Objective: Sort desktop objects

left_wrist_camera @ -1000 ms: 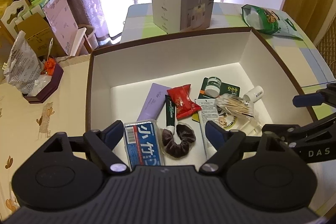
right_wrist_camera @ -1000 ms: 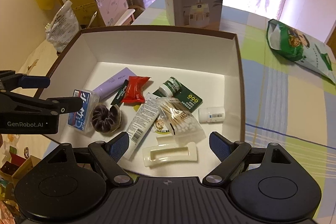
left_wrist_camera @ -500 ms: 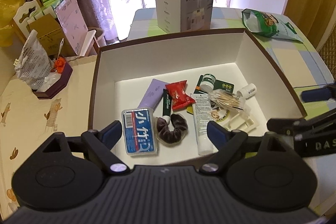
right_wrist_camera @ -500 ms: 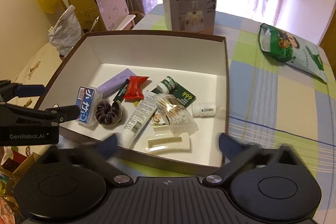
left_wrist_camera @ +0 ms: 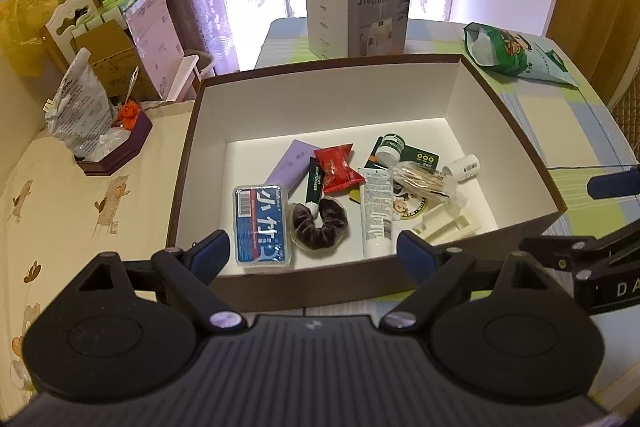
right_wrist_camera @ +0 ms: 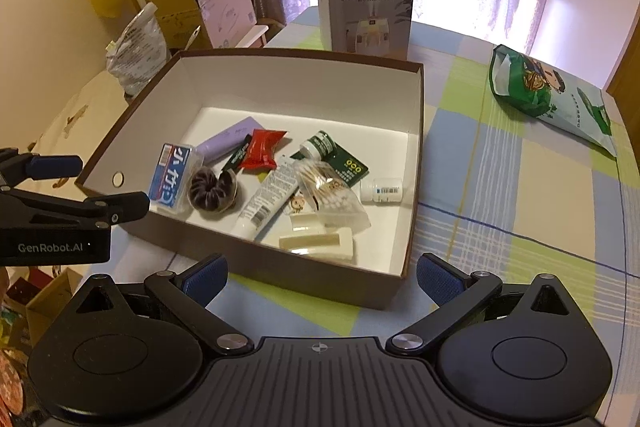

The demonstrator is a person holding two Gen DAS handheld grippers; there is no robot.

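A brown box with white inside [left_wrist_camera: 516,119] [right_wrist_camera: 416,163] holds several small items: a blue floss case [left_wrist_camera: 260,225] [right_wrist_camera: 171,177], a dark scrunchie [left_wrist_camera: 319,223] [right_wrist_camera: 212,189], a white tube [left_wrist_camera: 376,215] [right_wrist_camera: 266,203], a purple tube [left_wrist_camera: 294,163], a red packet [left_wrist_camera: 338,169] [right_wrist_camera: 262,149], cotton swabs [left_wrist_camera: 424,181] [right_wrist_camera: 332,197] and a cream tray [right_wrist_camera: 318,239]. My left gripper [left_wrist_camera: 314,253] is open and empty before the box's near wall. My right gripper [right_wrist_camera: 322,277] is open and empty, also outside the near wall.
A humidifier carton [left_wrist_camera: 356,13] [right_wrist_camera: 364,7] stands behind the box. A green snack bag [left_wrist_camera: 516,57] [right_wrist_camera: 552,95] lies on the checked tablecloth at right. A dark tray with bags [left_wrist_camera: 108,143] sits at left.
Both grippers have pulled back and up from the box, empty and still open. The box's near wall now shows in both views. The items inside have not moved.
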